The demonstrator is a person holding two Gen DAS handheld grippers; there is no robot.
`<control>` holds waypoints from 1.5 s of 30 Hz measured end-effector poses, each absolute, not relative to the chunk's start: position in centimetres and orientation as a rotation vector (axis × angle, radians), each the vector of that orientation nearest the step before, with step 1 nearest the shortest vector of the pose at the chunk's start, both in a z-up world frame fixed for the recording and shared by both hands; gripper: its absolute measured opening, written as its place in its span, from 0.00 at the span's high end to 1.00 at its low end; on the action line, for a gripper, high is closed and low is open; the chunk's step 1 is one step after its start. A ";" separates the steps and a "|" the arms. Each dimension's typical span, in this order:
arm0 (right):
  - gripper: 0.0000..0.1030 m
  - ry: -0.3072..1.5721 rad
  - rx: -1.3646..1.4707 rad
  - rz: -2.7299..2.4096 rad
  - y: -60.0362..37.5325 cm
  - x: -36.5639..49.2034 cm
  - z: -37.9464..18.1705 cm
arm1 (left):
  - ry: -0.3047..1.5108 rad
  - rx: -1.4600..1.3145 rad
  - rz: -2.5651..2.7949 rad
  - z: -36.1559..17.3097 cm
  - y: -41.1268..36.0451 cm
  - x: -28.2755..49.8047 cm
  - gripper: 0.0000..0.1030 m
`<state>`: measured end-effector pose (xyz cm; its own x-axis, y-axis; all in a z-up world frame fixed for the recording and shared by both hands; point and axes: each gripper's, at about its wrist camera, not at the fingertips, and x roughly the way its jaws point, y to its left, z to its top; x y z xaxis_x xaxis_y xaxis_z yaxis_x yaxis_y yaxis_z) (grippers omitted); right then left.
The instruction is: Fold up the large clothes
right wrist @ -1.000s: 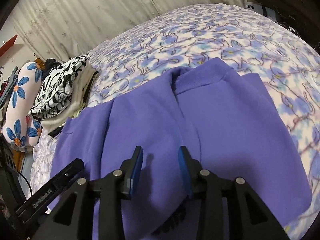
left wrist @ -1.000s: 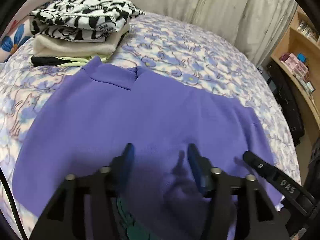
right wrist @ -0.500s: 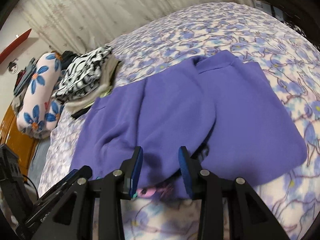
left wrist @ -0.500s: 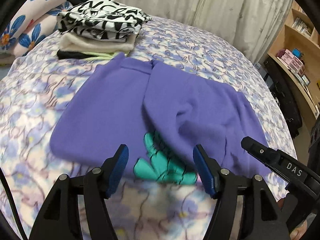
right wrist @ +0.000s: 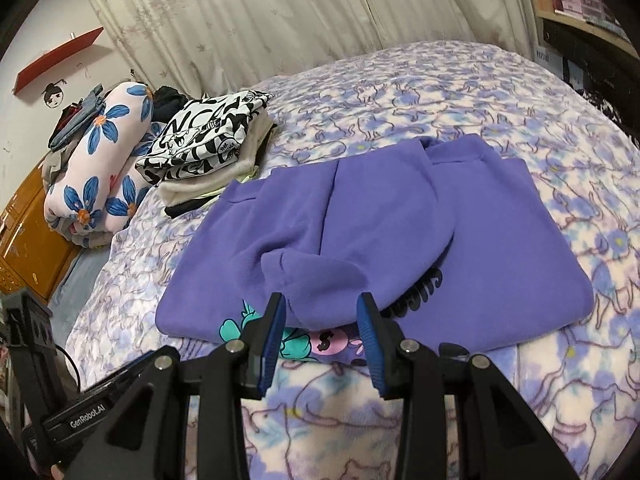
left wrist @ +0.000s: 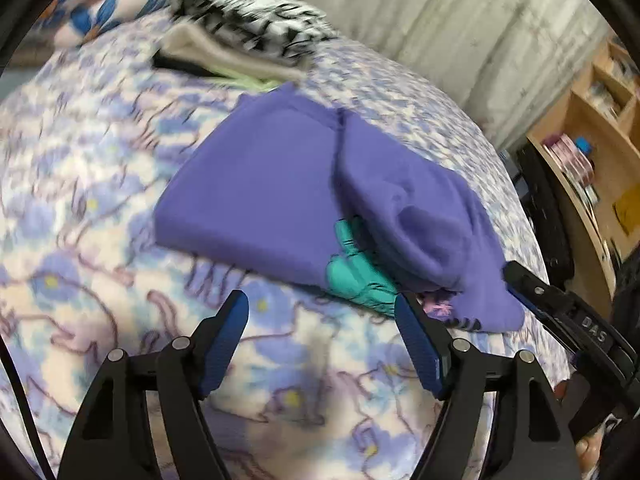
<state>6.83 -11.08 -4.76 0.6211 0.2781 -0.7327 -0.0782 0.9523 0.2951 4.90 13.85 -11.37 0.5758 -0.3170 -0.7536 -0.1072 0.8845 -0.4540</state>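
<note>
The purple sweatshirt (right wrist: 400,216) is seen lying part-folded on the flower-patterned bedspread (right wrist: 440,92), both sleeves laid inward over the body and a teal and pink print exposed at its near hem. The left gripper (left wrist: 322,320) is held over bare bedspread just near of that hem; its jaws are opening, and nothing is caught between them. The right gripper (right wrist: 322,316) is poised at the near edge of the sweatshirt with its jaws parted and nothing pinched, the fabric lying just beyond the blue pads (right wrist: 370,336). A stack of folded clothes (right wrist: 208,140), topped by a black-and-white printed piece, is seen at the far left, just beside the sweatshirt's far corner. A flowered pillow roll (right wrist: 100,160) is found left of that stack.
</note>
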 end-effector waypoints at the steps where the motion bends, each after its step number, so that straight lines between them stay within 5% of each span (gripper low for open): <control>1: 0.64 0.878 0.239 0.206 -10.9 7.0 -4.9 | 0.968 -0.517 -0.122 -12.0 14.4 5.0 0.28; 19: 0.65 0.813 0.122 0.178 -7.8 12.7 -7.3 | 0.862 -0.792 -0.132 -18.3 17.9 13.4 0.28; 20: 0.65 0.819 0.116 0.177 -7.5 13.1 -7.8 | 0.849 -0.794 -0.127 -18.2 18.0 13.7 0.30; 22: 0.71 0.866 0.091 0.177 -6.9 13.9 -9.7 | 0.803 -0.785 -0.103 -17.6 18.2 13.9 0.54; 23: 0.75 0.895 0.074 0.172 -6.6 14.1 -10.6 | 0.789 -0.759 -0.083 -17.3 18.2 13.9 0.76; 25: 0.76 0.938 0.049 0.173 -6.2 14.3 -12.6 | 0.764 -0.728 -0.084 -16.7 17.9 13.8 0.82; 45: 0.77 0.953 0.478 0.322 -15.5 10.0 -12.7 | 0.509 -0.031 -0.352 -2.1 -4.3 12.0 0.86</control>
<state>10.02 -15.52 -12.73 0.5443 0.4645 -0.6985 -0.0540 0.8504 0.5234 12.01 -4.32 -2.13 0.8147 -0.3375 -0.4716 0.3223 0.9396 -0.1155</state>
